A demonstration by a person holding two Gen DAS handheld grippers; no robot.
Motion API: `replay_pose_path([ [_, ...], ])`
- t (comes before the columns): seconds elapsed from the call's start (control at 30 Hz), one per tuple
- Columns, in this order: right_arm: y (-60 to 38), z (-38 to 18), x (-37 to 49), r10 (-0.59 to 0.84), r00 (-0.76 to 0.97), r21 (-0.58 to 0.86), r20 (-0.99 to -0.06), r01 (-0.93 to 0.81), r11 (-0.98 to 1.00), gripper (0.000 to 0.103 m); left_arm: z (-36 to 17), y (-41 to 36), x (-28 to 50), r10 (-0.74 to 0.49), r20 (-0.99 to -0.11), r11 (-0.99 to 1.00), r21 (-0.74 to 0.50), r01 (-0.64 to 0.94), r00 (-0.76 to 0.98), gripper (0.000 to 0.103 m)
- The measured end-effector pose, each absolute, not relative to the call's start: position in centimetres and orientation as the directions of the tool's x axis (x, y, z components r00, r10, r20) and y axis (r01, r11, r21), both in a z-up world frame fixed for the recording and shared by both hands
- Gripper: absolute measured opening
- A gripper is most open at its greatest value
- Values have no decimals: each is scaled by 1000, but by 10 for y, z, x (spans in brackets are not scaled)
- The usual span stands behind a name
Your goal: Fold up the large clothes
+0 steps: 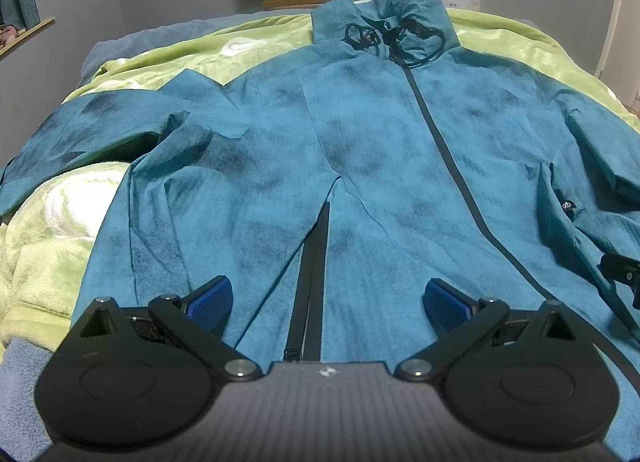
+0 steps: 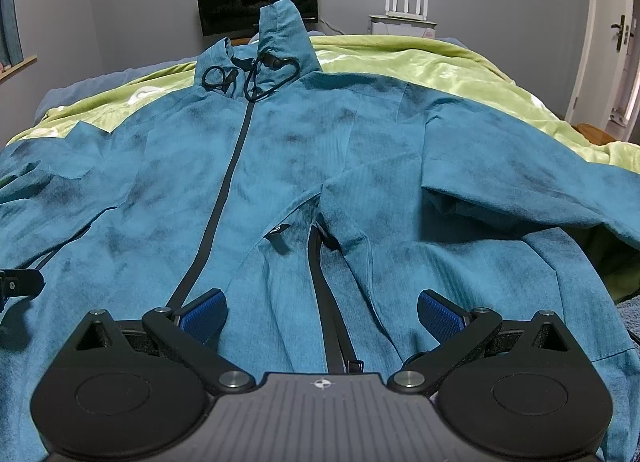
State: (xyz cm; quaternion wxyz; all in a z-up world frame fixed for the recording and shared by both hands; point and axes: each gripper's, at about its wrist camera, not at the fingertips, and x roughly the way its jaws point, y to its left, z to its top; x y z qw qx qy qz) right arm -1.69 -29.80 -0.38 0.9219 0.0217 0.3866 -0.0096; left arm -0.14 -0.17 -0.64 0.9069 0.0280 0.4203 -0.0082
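In the left wrist view, the large teal zip-front hooded jacket [image 1: 360, 166] lies front-up across the green fleece blanket [image 1: 48, 246] on the bed, filling the centre of the frame, hood toward the top. The left tongs [image 1: 326, 298] stand wide open at the bottom, holding nothing, above the hem beside a black pocket zip [image 1: 316, 270]. A blue-padded finger [image 1: 212, 298] could snag that zip pull or pinch the plush blanket along with the thin fabric.

In the right wrist view, the jacket again fills the centre. The right tongs [image 2: 322, 312] also gape empty over the hem. The right sleeve [image 2: 520, 198] at centre right is creased over itself, and the loose black drawcords [image 2: 256, 78] near the top could tangle, skewing any fold.
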Motion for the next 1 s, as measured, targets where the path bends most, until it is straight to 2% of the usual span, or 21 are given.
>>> replay_pose_path([
  [1.0, -295, -4, -16, -7, 693, 22, -721, 33, 999, 103, -12, -3, -2, 10, -769, 998, 45, 39, 640, 103],
])
